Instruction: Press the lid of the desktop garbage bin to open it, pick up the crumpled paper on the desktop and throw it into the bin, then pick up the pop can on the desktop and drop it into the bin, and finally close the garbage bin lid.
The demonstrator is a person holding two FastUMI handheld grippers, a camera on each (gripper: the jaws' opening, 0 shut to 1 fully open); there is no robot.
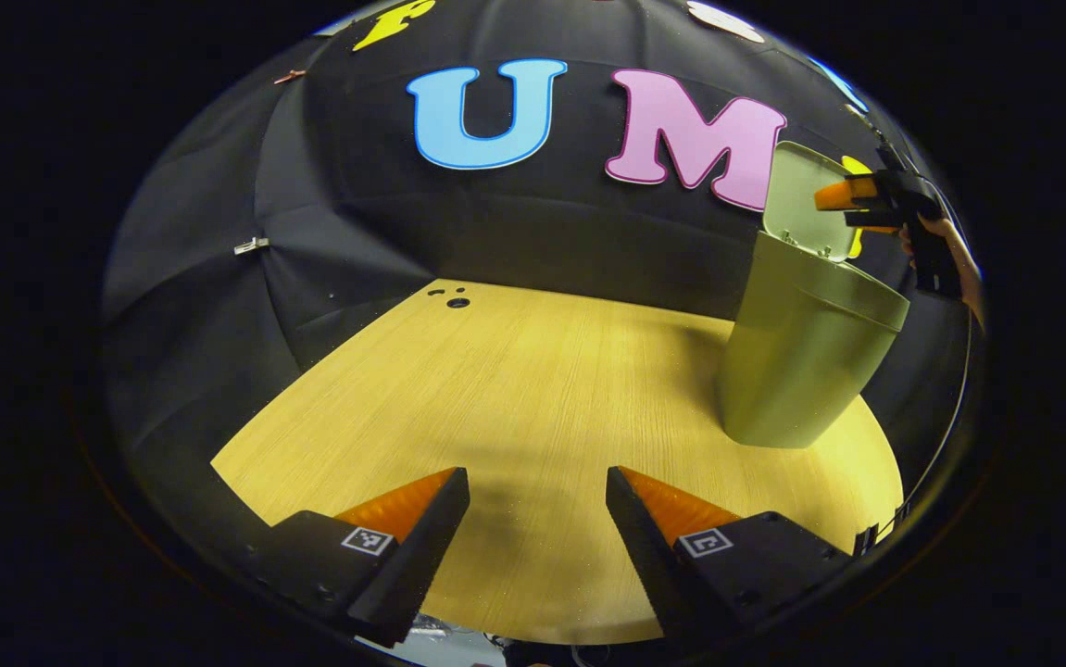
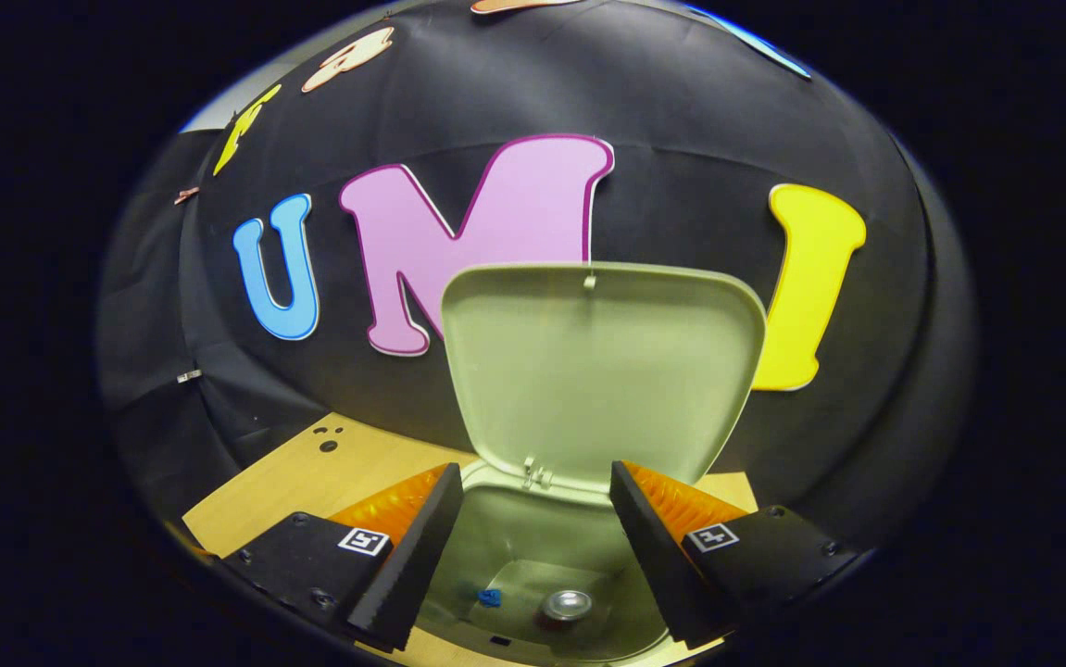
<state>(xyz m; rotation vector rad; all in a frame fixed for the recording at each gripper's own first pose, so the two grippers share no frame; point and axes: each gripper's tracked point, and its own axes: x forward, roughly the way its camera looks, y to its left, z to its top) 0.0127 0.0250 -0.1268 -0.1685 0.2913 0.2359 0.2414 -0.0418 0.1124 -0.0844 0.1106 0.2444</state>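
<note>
In the left gripper view, the left gripper (image 1: pixel 537 491) hangs low over the wooden table (image 1: pixel 514 389) with its jaws wide apart and nothing between them. The wood ahead of it runs bare to the far edge, where a few small dark holes (image 1: pixel 451 297) sit near the corner, and the left edge slants away against the black booth wall (image 1: pixel 218 278), so there is open room on that whole side. One olive-green garbage bin (image 1: pixel 801 371) stands toward the right of the table, near its curved right edge, with its one lid (image 1: pixel 806 199) swung up and standing open behind the mouth. Beside the raised lid, above the bin, the right gripper (image 1: pixel 852 206) shows in a person's hand (image 1: pixel 945 245). In the right gripper view, the right gripper (image 2: pixel 533 514) looks straight down into the bin's mouth, its jaws also wide apart and empty, one finger to each side of the lid hinge (image 2: pixel 537 477). The lid's pale underside (image 2: pixel 602 371) fills the space just ahead. At the bottom of the bin lies one pop can (image 2: pixel 567 605), seen end-on, and just left of it a small blue scrap (image 2: pixel 490 597); what that scrap is cannot be told. A strip of table shows to the left of the bin.
</note>
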